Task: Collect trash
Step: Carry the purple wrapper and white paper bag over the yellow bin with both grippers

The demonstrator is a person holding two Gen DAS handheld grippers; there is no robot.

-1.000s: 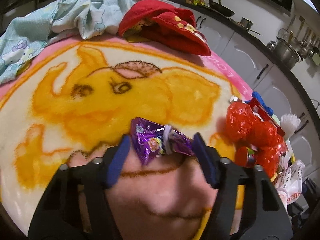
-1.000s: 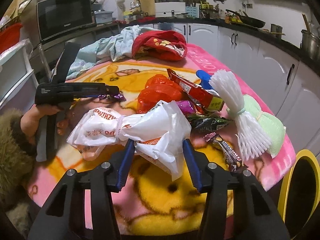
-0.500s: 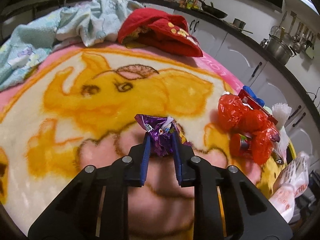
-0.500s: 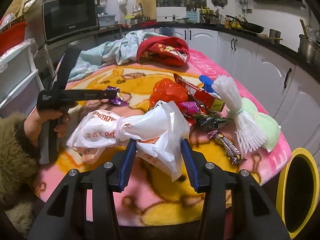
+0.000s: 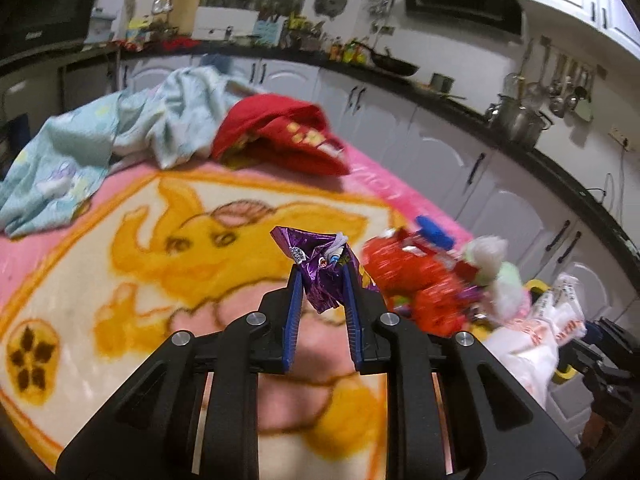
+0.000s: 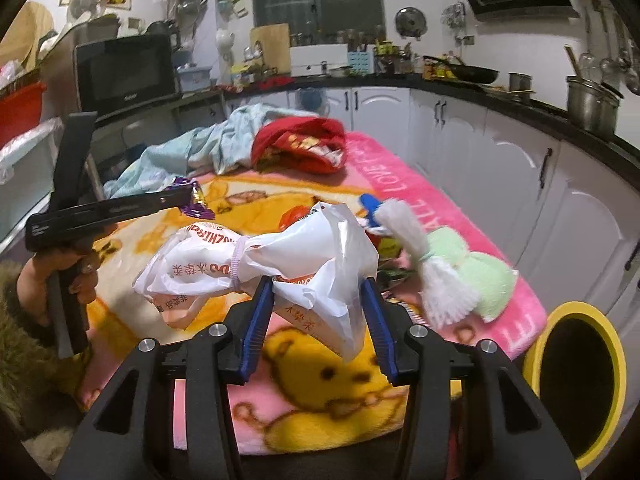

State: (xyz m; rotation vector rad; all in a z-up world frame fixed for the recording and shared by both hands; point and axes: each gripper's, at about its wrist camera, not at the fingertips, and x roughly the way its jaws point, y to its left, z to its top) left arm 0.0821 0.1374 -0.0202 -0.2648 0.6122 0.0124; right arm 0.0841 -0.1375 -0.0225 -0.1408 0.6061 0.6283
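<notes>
Left gripper (image 5: 320,276) is clamped on a crumpled purple wrapper (image 5: 320,268), held up off the cartoon blanket (image 5: 132,276) covering the surface. Right gripper (image 6: 318,300) is pinching a tied white plastic bag (image 6: 260,264) in the air, yellow-rimmed bin (image 6: 576,380) just off to the right.

both grippers are matte black plastic with angular cut-outs and round silver screws near the finger bases. the left gripper (image 5: 320,276) and right gripper (image 6: 318,292) carry blue ribbed fingers (image 5: 294,312). the bare left hand (image 6: 60,276) shows painted nails, with a brown furry sleeve (image 6: 16,320) behind it.
</notes>
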